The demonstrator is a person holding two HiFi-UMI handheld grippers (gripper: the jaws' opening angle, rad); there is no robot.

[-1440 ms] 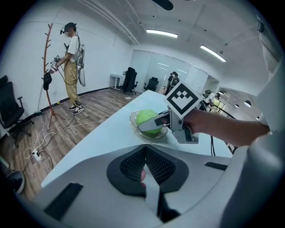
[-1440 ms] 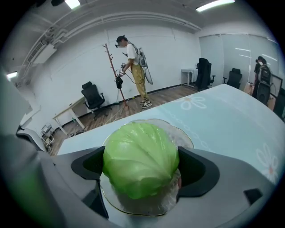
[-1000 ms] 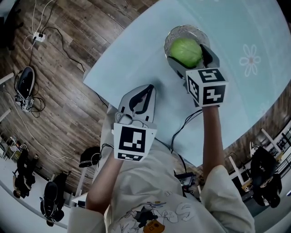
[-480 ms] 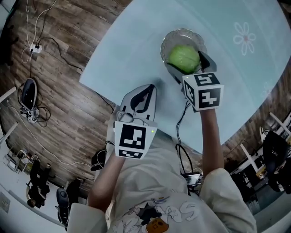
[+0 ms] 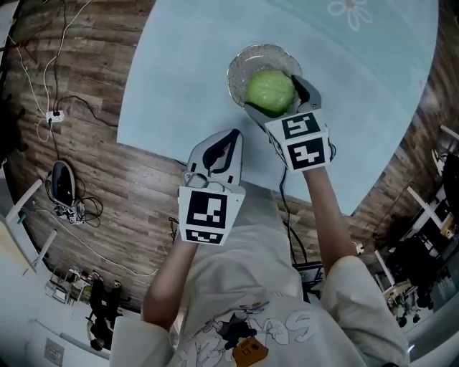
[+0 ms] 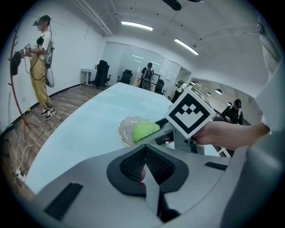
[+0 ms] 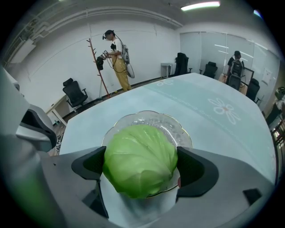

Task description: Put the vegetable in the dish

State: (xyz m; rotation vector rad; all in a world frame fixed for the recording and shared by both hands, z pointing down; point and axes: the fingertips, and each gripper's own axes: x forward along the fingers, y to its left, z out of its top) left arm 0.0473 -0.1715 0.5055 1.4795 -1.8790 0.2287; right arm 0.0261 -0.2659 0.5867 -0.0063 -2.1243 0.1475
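Note:
A round green cabbage is held between the jaws of my right gripper, which is shut on it. It hangs over the near half of a clear glass dish on the pale blue table; whether it touches the dish I cannot tell. In the right gripper view the cabbage fills the gap between both pads of the right gripper, with the dish behind it. My left gripper is shut and empty at the table's near edge, left of the dish; its jaws meet.
A flower print marks the table beyond the dish. Wooden floor with cables lies to the left. A person stands by a coat rack, and office chairs stand farther off.
The right gripper stays shut on the cabbage over the dish. The whole scene has slid left and up in the head view. The left gripper keeps its place.

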